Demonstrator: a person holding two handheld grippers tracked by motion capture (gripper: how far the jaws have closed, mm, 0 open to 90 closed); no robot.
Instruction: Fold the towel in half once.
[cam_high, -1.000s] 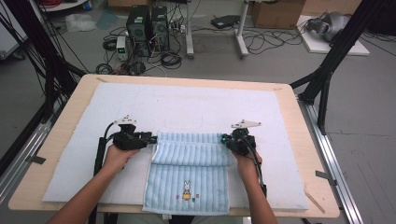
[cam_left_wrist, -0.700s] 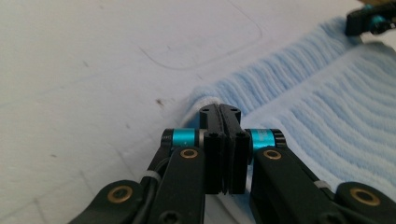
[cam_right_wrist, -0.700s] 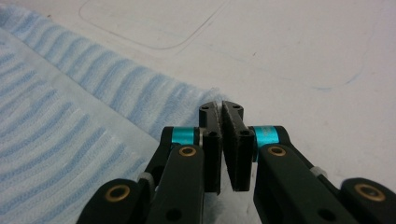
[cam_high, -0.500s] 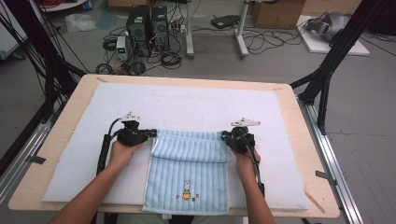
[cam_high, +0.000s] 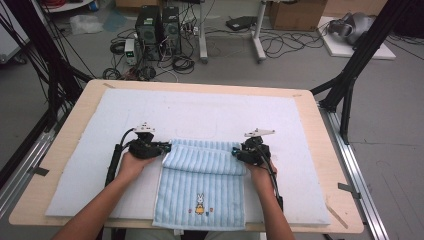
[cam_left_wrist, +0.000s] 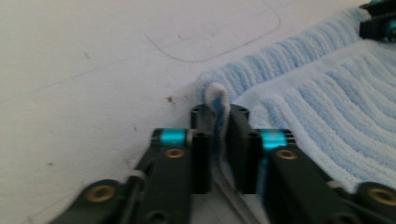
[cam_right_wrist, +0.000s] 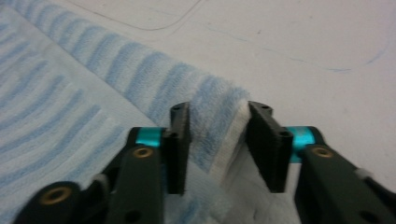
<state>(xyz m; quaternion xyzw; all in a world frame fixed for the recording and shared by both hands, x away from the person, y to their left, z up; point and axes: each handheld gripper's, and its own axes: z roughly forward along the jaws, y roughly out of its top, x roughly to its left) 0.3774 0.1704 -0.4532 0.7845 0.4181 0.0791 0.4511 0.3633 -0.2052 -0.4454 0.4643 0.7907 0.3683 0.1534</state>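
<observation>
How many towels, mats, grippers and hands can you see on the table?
Striped blue towel: 1
Pale mat under it: 1
Grippers: 2, the left gripper and the right gripper
Hands: 2, the left hand and the right hand
Total: 6

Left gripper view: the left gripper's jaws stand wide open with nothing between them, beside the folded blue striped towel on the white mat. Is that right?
Not quite. The left gripper is not open and empty: the left gripper view shows its jaws shut on a pinched edge of the blue striped towel. The rest holds: the towel is folded and lies on the white mat.
</observation>
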